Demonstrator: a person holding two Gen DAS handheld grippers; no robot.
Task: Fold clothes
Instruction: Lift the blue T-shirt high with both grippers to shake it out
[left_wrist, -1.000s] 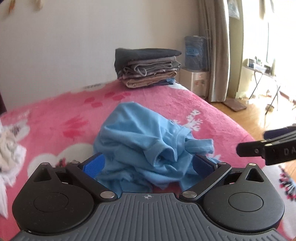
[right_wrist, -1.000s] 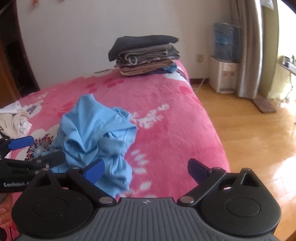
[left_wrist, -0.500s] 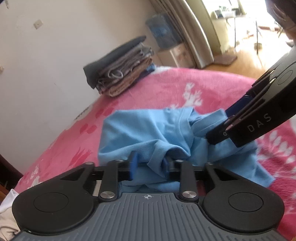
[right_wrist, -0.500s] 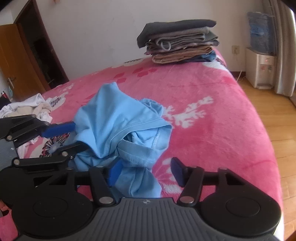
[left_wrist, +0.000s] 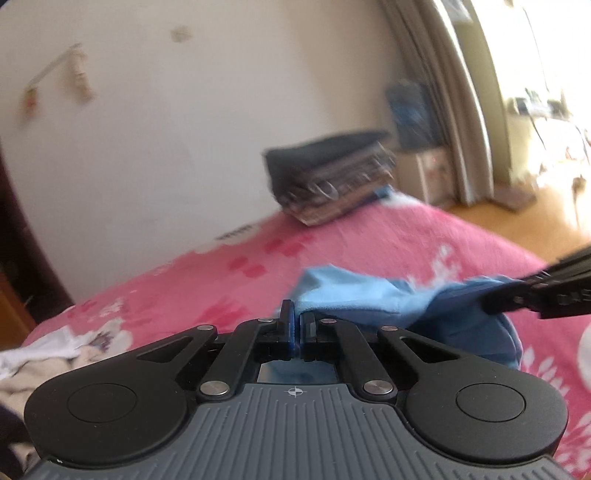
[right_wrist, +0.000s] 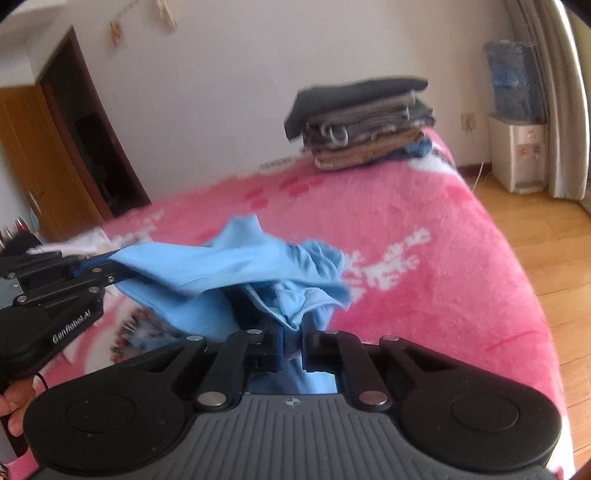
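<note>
A light blue shirt (right_wrist: 236, 266) hangs stretched above the pink bed (right_wrist: 424, 295) between my two grippers. My left gripper (left_wrist: 297, 328) is shut on one edge of the light blue shirt (left_wrist: 354, 291); in the right wrist view the left gripper (right_wrist: 99, 275) comes in from the left, pinching the cloth. My right gripper (right_wrist: 293, 332) is shut on a bunched fold of the shirt. In the left wrist view the right gripper (left_wrist: 517, 299) enters from the right edge, clamped on the cloth. Part of the shirt droops below the fingers.
A stack of folded clothes (right_wrist: 362, 125) sits at the far end of the bed by the wall. Unfolded pale garments (left_wrist: 40, 354) lie at the left. A water dispenser (right_wrist: 517, 118), curtain and wooden floor (right_wrist: 546, 236) are on the right; a door stands far left.
Both grippers went from open to shut on the blue shirt, then lifted it off the bed and drew it taut between them.
</note>
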